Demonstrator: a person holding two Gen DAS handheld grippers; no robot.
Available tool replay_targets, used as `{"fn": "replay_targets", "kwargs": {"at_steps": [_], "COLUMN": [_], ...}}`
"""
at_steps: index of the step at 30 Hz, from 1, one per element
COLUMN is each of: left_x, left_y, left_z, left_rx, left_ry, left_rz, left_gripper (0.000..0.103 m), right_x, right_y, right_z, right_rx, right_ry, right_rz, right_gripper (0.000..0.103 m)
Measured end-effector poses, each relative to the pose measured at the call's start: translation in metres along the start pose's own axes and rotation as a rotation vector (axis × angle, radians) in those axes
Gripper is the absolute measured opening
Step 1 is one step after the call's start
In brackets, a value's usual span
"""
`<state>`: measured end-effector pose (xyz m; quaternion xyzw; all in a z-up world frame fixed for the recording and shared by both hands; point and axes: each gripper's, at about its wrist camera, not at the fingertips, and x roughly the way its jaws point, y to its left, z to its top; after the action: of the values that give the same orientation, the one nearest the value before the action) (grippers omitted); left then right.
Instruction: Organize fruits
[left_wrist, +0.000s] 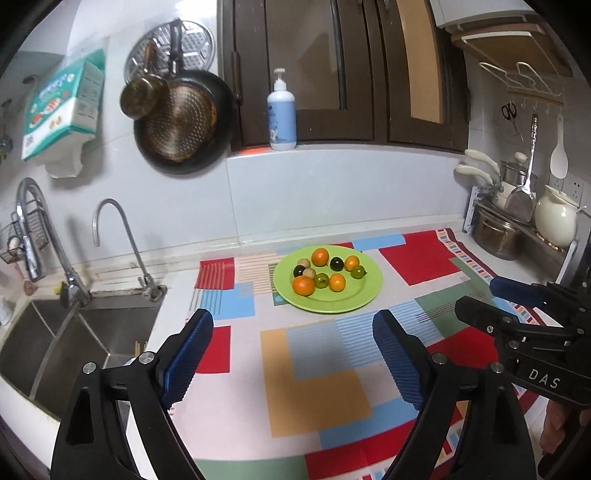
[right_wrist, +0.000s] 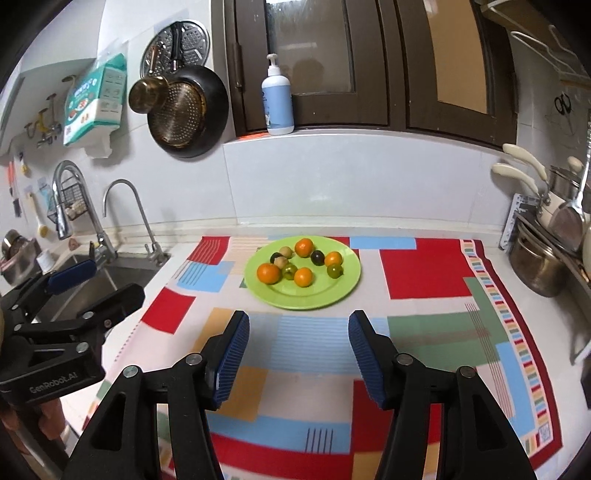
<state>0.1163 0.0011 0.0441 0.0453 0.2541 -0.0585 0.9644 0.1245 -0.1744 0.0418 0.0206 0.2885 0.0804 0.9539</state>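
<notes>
Tabletop (left_wrist: 424, 236) runs along a white tiled wall, steel sink (left_wrist: 74, 339) at its left end. A patchwork cloth (left_wrist: 317, 369) in red, blue, orange and green blocks covers most of the tabletop. Dark frying pan (left_wrist: 184, 122) hangs on the wall above the sink; a blue-and-white pump bottle (left_wrist: 281, 114) stands on the ledge under the brown cabinets.

Green plate (left_wrist: 343, 299) sits on the cloth toward the back, fruits grouped on its far half: four oranges (left_wrist: 303, 285), two green round fruits (left_wrist: 321, 280), two dark round ones (left_wrist: 337, 263), two small tan ones (left_wrist: 304, 263), possibly longans, too small to tell. Several touch each other.

Left tool (left_wrist: 291, 328): jaws wide apart, nothing between the blue ribbed pads (left_wrist: 188, 354), over the cloth on the near side of the plate, not touching it. Right tool (right_wrist: 298, 325): jaws also apart though narrower, empty, over the cloth just short of the plate. Each tool shows at the edge of the other's view, side by side.
</notes>
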Motion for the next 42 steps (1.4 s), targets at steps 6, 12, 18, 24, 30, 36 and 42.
{"fn": "replay_targets", "kwargs": {"at_steps": [6,12,18,24,30,36,42], "left_x": [-0.026,-0.043,-0.055,-0.059,-0.064,-0.068,-0.068], "left_y": [-0.006,-0.013,-0.016,-0.015,-0.014,-0.015,-0.015], "left_z": [-0.009,-0.014,-0.019,-0.022,-0.025,-0.027,-0.028], "left_rx": [-0.001,0.003,0.008,0.003,-0.002,-0.001,-0.011], "left_ry": [-0.018,-0.033,-0.046,-0.042,-0.042,-0.051,-0.046], "left_rz": [0.004,0.005,0.014,0.023,0.030,0.051,0.049], "left_gripper": [0.091,0.093,0.095,0.096,0.100,0.103,0.103], "right_x": [-0.027,-0.044,-0.055,-0.063,-0.066,-0.067,-0.068], "right_y": [-0.001,-0.002,-0.002,-0.001,0.000,0.000,-0.002], "right_z": [-0.014,-0.022,-0.028,-0.031,-0.033,-0.035,-0.039], "right_rx": [-0.002,-0.005,-0.003,-0.008,-0.012,-0.009,-0.007], "right_ry": [-0.014,-0.022,-0.025,-0.040,-0.039,-0.038,-0.037], "right_rz": [0.005,0.002,0.008,-0.003,-0.004,-0.004,-0.006], "right_gripper": [0.062,0.062,0.062,0.068,0.068,0.068,0.068]}}
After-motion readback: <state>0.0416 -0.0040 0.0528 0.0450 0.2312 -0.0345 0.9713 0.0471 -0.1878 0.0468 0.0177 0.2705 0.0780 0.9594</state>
